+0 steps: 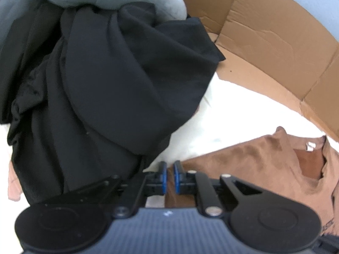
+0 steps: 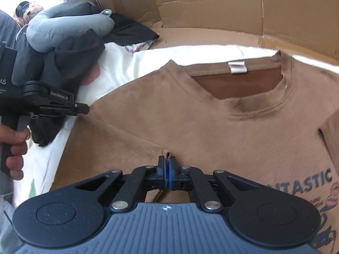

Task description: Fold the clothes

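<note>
**poster1:** Shirt status? Brown tee (image 2: 211, 127) lies flat, chest up, on the white sheet (image 2: 118, 67), collar toward the cardboard wall (image 2: 211, 6).

**poster2:** Yep. Right gripper (image 2: 167, 169) is pinched tight on a small fold of that tee. Left gripper (image 1: 169, 175) sits at the tee's edge beside the black clothes pile (image 1: 106, 84), jaws nearly closed, nothing visibly between them.

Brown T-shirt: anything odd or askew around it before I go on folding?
The brown T-shirt lies flat, the right gripper pinching up a small fold. Beside it, black clothes sit in a crumpled heap with a grey neck pillow on top.
</note>
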The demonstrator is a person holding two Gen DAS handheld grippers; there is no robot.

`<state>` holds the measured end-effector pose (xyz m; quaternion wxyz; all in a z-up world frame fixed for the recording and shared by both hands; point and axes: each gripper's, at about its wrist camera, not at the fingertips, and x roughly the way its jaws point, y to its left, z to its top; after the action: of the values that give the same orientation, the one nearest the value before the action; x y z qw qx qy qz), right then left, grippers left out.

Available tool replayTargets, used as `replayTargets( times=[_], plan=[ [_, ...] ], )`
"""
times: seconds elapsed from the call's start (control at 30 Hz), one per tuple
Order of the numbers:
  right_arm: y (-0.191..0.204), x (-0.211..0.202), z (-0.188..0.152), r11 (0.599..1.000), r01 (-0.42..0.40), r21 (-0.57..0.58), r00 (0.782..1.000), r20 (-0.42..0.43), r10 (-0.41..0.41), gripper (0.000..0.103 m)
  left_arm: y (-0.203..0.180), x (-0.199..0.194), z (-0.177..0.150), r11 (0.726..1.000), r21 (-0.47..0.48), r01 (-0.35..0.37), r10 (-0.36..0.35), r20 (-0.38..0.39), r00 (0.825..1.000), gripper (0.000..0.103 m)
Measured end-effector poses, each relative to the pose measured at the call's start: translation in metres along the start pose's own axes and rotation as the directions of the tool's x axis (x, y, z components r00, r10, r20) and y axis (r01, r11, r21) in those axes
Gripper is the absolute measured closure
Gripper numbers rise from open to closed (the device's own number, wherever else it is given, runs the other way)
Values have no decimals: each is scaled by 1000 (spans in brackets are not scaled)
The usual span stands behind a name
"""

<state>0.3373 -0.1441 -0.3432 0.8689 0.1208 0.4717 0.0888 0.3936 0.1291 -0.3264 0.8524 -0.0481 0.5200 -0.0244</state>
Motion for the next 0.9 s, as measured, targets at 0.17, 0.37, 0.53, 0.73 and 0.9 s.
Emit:
replayTargets(
  times=[0.17, 0.37, 0.53, 0.73, 0.9],
  plan=[
    [-1, 7, 3, 1000, 28, -4, 999, -25, -28, 99, -4, -5, -4, 999, 34, -23, 23, 6, 1000, 93],
    [-5, -19, -9, 998, 0, 55, 1000, 5, 0, 75, -3, -41, -18, 999, 49, -10, 7, 64, 998, 64],
    [2, -38, -26, 996, -56, 66, 998, 9, 56, 75, 0, -74, -47, 996, 88, 23, -29, 68, 997, 68],
    [18, -55, -53, 988, -132, 85, 991, -19, 134, 74, -8, -109, -56, 999, 11, 52, -53, 68, 996, 72],
    [19, -60, -81, 975, -163, 153, 981, -81, 177, 74, -9, -88, -107, 992, -80, 98, -93, 57, 994, 87]
  ],
)
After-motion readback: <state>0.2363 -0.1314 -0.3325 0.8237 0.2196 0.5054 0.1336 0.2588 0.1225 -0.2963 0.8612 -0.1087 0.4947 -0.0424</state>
